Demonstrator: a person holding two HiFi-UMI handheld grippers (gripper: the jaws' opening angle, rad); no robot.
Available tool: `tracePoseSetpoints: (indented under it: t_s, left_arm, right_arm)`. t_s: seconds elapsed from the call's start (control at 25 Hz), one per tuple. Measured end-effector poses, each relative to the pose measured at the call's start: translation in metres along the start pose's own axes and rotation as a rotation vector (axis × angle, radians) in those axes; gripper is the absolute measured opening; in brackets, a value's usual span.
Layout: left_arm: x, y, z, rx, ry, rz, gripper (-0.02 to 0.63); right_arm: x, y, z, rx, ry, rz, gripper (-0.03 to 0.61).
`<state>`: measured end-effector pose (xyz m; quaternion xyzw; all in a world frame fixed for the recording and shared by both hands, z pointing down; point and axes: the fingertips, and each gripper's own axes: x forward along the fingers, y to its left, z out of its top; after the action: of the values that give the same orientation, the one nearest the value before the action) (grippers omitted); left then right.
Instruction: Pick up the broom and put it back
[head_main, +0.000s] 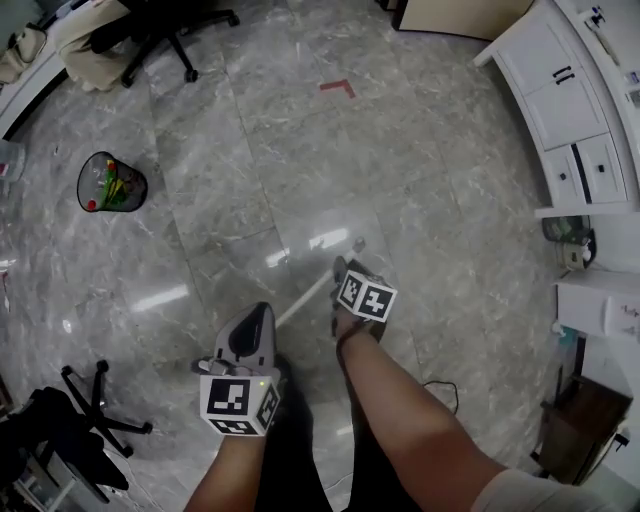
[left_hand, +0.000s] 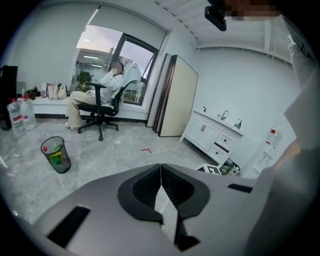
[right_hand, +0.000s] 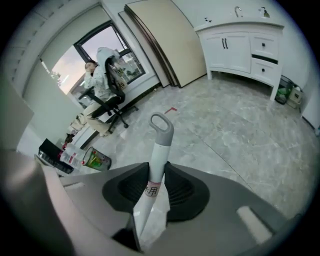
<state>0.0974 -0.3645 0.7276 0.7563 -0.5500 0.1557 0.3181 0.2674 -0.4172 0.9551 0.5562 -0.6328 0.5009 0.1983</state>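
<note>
Far left, on the grey marble floor (head_main: 250, 150): a mesh bin (head_main: 111, 182) of litter, well apart from the work. Below it, the black base of an office chair (head_main: 100, 410).

Next across, the left gripper (head_main: 262, 315), jaw tips pressed together with nothing seen gripped between them. Probably left free as a spare hand for steadying.

Slanting up from beside it, the white broom handle (head_main: 302, 298). Pinched a little short of its grey loop end by the right gripper (right_hand: 156, 172), jaws partly spread and closed onto the shaft at a small label. Gripped high, seemingly to lift the broom clear and carry it. Broom head out of sight in every view. Picked up, by the look of it, but not yet put back.

Far right, a white cabinet (head_main: 575, 110) along the wall.

Counted: two grippers, one broom, one bin, two chairs including a second chair (head_main: 165, 35) at top left, and one red corner mark (head_main: 338, 88) on the floor.
</note>
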Motion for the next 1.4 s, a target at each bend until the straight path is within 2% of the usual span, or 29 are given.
tracePoseSetpoints:
  t_s: [0.2,0.4,0.56,0.68,0.88,1.04,1.24,1.4]
  left_arm:
    - [-0.059,0.025,0.036,-0.017,-0.067,0.047,0.009]
    - [-0.145,0.067,0.063,-0.057,-0.130,0.127,0.009]
    - [-0.226,0.107,0.075,-0.104,-0.179,0.230,0.009]
    - [-0.287,0.134,0.072,-0.153,-0.219,0.347,0.009]
    - [-0.393,0.168,0.044,-0.260,-0.286,0.561,0.009]
    - [-0.492,0.173,0.006,-0.360,-0.351,0.743,0.009]
    - [-0.628,0.153,-0.064,-0.519,-0.462,1.040,0.009]
    - [-0.721,0.116,-0.113,-0.596,-0.519,1.201,0.009]
  right_arm:
    - [-0.059,0.109,-0.008,-0.157,-0.044,0.144,0.100]
    - [-0.123,0.228,-0.036,-0.337,-0.063,0.322,0.098]
    - [-0.173,0.331,-0.070,-0.488,-0.048,0.503,0.093]
    - [-0.209,0.400,-0.102,-0.621,-0.019,0.657,0.090]
    - [-0.271,0.494,-0.172,-0.843,0.040,0.899,0.087]
    - [-0.327,0.546,-0.243,-1.013,0.096,1.070,0.086]
    - [-0.405,0.598,-0.354,-1.279,0.196,1.322,0.084]
    - [-0.463,0.610,-0.433,-1.431,0.244,1.421,0.086]
